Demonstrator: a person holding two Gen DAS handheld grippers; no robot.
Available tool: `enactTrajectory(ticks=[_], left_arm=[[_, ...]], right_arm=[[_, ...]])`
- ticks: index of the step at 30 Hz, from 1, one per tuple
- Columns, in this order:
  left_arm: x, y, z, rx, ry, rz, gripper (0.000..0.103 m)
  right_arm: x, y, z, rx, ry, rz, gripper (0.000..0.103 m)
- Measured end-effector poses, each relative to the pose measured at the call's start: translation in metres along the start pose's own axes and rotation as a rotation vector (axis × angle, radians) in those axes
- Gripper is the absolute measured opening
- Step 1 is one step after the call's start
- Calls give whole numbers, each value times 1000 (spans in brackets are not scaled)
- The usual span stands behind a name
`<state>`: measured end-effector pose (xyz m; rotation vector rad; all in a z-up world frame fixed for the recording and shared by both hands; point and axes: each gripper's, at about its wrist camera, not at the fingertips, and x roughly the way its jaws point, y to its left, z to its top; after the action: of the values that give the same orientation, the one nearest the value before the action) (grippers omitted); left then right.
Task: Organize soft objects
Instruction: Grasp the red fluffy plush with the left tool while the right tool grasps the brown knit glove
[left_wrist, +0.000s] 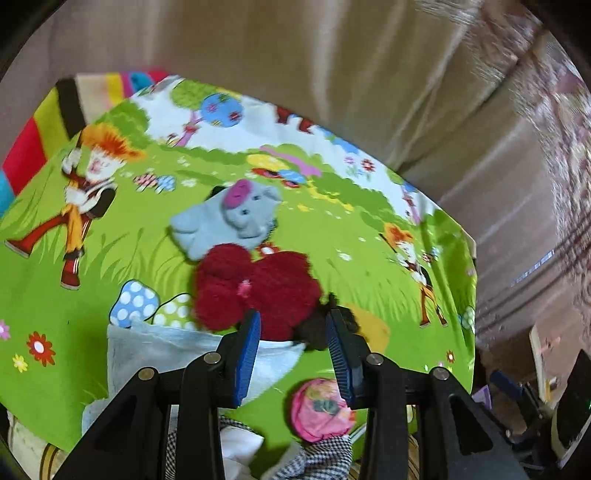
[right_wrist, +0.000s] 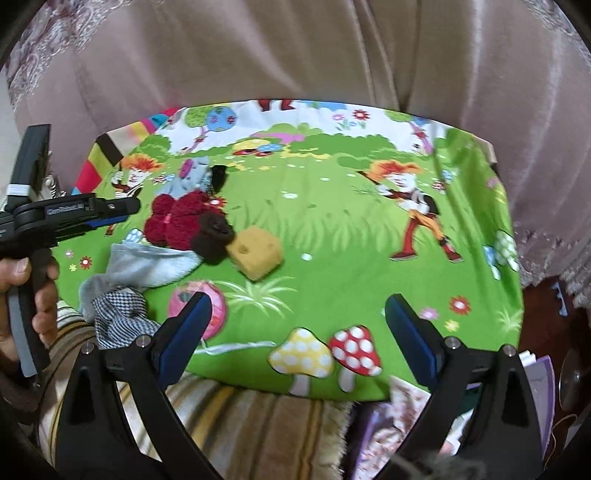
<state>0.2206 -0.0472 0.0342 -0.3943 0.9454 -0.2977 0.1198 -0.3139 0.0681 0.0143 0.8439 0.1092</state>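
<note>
Pile: red plush (left_wrist: 255, 291), grey elephant (left_wrist: 236, 218), sponge (right_wrist: 255, 256) heaped left on the surface (right_wrist: 332, 236).
Left claw (left_wrist: 293, 360): part-spread, empty, over plush.
Right claw (right_wrist: 297, 338): spread wide, empty.
Risk: you may snag the brown sock (right_wrist: 216, 236) too, since it touches the plush.

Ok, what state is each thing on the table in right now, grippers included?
Left gripper: partly open, empty, above the pile.
Right gripper: wide open, empty.
Red plush: lying on the cloth, against the brown plush.
Elephant puppet: lying flat behind the red plush.
Brown plush: touching the sponge.
Sponge: on the cloth, free.
Grey cloth: crumpled at the near edge.
Pink ball: resting near the edge.
</note>
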Motion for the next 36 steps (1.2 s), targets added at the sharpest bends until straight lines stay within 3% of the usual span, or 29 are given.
enactTrajectory(ticks=[3,8,16,25,32,33,35,36], left_arm=[[7,14,2,-68,23,-15,39],[15,31,10,-137,26,-7,59],[41,64,27,-246,91,-2,62],[73,77,27,-223,148,-25,63],[87,77,23,-165,180,-52,63],[88,76,23,-157,180,-53,62],[89,74,22,-131,180,-60,50],[90,74,22,-130,181,-69,46]], right_arm=[[11,13,6,-13,7,28,96],[31,35,15,-50,13,77,96],[65,60,30,-57,39,133,95],[106,66,41,77,94,146,86],[126,73,44,89,110,137,85],[128,74,44,88,110,132,85],[134,75,45,84,112,118,83],[135,75,46,84,113,110,76]])
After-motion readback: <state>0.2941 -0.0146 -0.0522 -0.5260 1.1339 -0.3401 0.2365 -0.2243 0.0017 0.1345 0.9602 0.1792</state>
